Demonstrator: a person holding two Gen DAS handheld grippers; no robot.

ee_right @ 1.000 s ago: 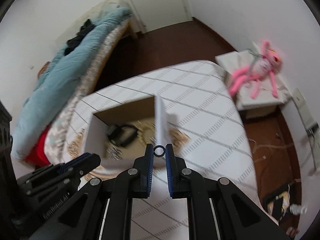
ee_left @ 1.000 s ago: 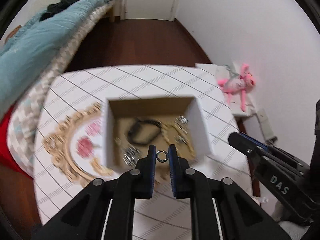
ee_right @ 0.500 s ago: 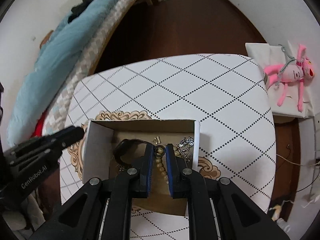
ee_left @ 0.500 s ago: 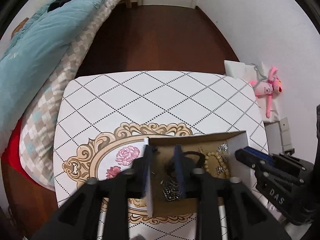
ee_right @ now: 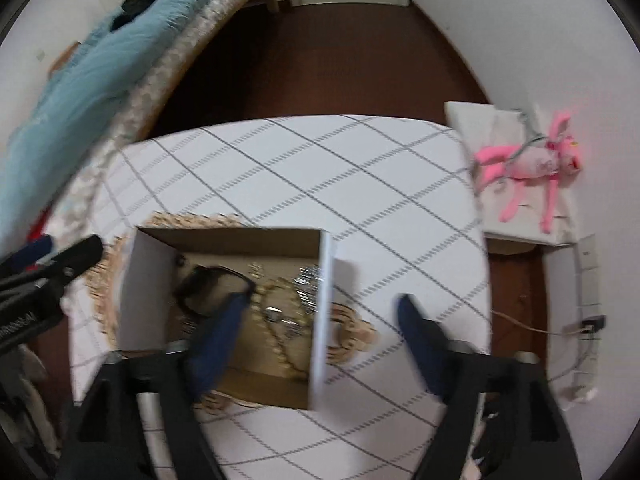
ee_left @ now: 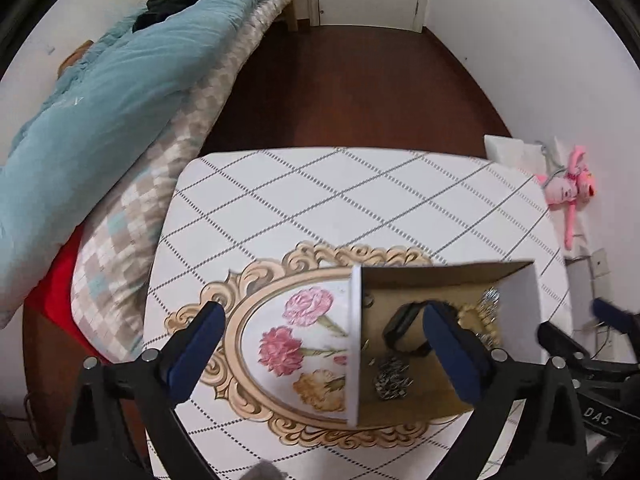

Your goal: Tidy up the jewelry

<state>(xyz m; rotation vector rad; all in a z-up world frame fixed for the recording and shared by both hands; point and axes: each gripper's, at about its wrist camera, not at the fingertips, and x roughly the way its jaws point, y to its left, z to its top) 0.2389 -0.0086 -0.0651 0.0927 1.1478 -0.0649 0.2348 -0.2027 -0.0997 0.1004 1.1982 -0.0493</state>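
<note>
The fingers (ee_left: 200, 344) of the left gripper (ee_left: 324, 344) are spread wide and nothing is held between them; one finger stands over the flower print of the surface (ee_left: 360, 208), the other over the inside of the cardboard box (ee_left: 440, 284). The fingers (ee_right: 420, 340) of the right gripper (ee_right: 324, 332) are likewise spread wide and empty, with the box's right wall seen between them.

The jewelry is found inside the open box, which rests on the patterned surface: a black band (ee_left: 404, 330), a beaded necklace (ee_right: 280, 344), a pile of silver chain (ee_left: 392, 378) and some small glittering pieces (ee_right: 308, 276) near the far right corner. Nothing is seen lying loose on the surface outside the box, though blur in the right wrist view makes small items hard to rule out.

The step in hand is judged to be a release or a pause over the box, with no piece gripped. For the next move, one piece would have to be singled out, and the chosen fingers lowered into the box and closed on it without snagging the tangled chain or nudging the thin walls.

Both grippers are held above the box and tilted downward, the left one toward its left wall, the right one toward its right wall.
</note>
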